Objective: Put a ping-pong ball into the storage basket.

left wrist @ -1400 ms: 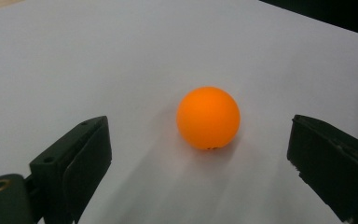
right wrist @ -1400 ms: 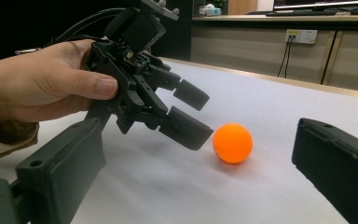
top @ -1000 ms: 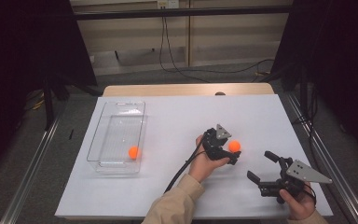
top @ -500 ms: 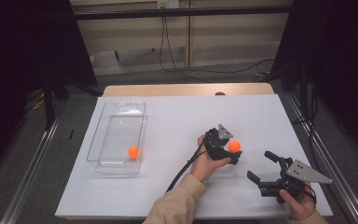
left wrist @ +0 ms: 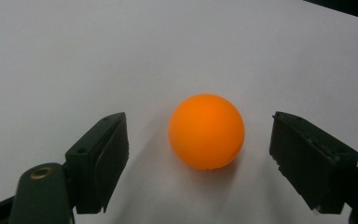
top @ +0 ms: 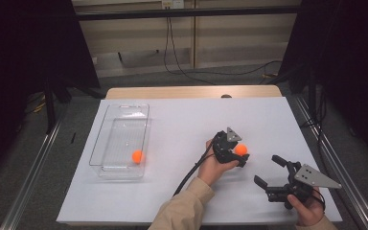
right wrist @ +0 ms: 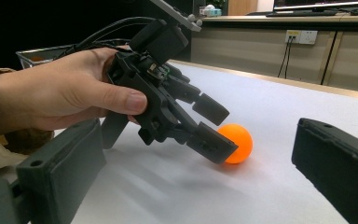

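White rectangular worktop (top: pixel 182 120): clear plastic rectangular tray (top: pixel 120 141) at 9 o'clock, holding one orange ball (top: pixel 137 156) at its near end. Right gripper (top: pixel 273 173) at 4 o'clock, jaws spread wide, nothing between them. Left gripper (top: pixel 239 154) just right of centre, jaws wide either side of a second small orange plastic ball (left wrist: pixel 207 131) resting on the worktop, neither jaw touching it.

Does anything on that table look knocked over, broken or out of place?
Nothing stands out. One orange ball lies in the clear tray, which sits flat. A second orange ball rests on the white table between the open jaws of the left gripper. The right gripper is open, off to the side.
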Demonstrator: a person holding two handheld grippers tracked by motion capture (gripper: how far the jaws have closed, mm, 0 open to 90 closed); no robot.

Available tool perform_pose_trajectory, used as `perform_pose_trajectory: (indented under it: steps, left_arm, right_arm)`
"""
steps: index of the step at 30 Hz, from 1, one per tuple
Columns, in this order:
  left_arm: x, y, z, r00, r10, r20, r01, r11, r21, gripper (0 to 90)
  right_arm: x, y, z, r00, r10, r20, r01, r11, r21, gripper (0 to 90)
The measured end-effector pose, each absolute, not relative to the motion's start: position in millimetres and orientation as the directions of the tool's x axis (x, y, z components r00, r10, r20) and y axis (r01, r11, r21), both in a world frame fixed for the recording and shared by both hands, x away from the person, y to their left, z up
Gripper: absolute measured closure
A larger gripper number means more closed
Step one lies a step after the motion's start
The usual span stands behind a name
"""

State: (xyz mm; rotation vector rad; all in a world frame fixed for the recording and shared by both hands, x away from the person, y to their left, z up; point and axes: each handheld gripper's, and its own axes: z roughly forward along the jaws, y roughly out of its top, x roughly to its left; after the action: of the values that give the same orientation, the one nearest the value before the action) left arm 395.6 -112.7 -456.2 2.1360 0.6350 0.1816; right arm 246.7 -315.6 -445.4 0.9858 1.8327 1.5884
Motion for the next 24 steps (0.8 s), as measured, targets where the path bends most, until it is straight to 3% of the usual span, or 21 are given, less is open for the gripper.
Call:
perform_pose_trajectory:
  steps: [24]
  left_arm:
    - [401.4, -123.3, -464.1, 0.869, 0.484, -0.101, 0.379, -0.521, 0.765, 38.1]
  right_arm:
    - [246.4, -316.2, -445.0, -0.602, 0.794, 0.082, 0.189, 0.043, 0.981, 2.1]
